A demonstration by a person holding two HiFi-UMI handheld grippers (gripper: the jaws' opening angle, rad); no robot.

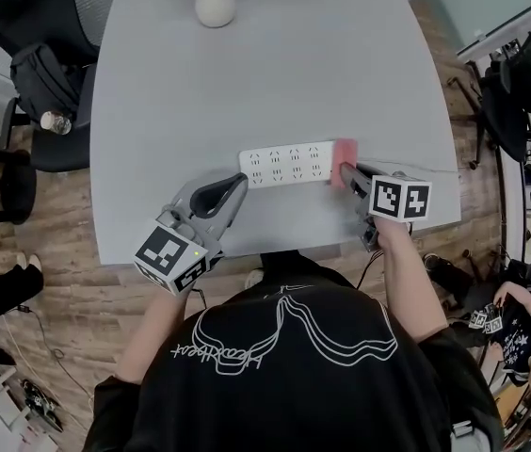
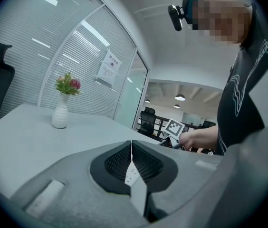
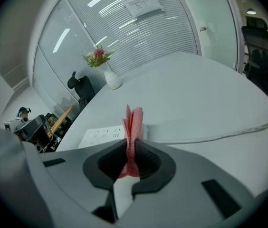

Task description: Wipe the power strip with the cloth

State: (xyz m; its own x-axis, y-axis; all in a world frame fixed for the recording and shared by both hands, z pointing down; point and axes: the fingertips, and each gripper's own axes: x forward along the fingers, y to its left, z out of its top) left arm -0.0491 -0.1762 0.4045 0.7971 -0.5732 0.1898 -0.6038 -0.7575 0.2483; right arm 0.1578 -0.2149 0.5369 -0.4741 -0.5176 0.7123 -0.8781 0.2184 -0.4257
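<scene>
While the pink cloth [image 1: 345, 152] rests on the right end of the white power strip [image 1: 284, 165], the right tongs [image 1: 345, 172] are closed hard on it. The folded wad is pinched between the pads, with a free tuft sticking out past the tips. That grip makes sense for wiping, since the loose end meets the plastic and the tongs themselves stay off it. The strip lies crosswise near the front edge of the grey worktop [image 1: 275, 73], within easy reach of both arms, so a stroke from right to left along its length looks like the natural next move.

The left tongs [image 1: 237, 185] are closed on nothing, jaws pressed together, with their tip at the strip's front-left corner. They may be there to brace the strip against sliding, though whether they actually touch it is not clear from above.

From the head view comes the layout: the strip, both tools, and a white vase [image 1: 215, 6] well apart at the far edge. Only the right gripper view shows how the cloth is folded upright in the jaws and the white cable [image 3: 219, 136] trailing off to the right. The left gripper view adds little beyond confirming its jaws meet with nothing between them; the strip itself lies out of its sight.
</scene>
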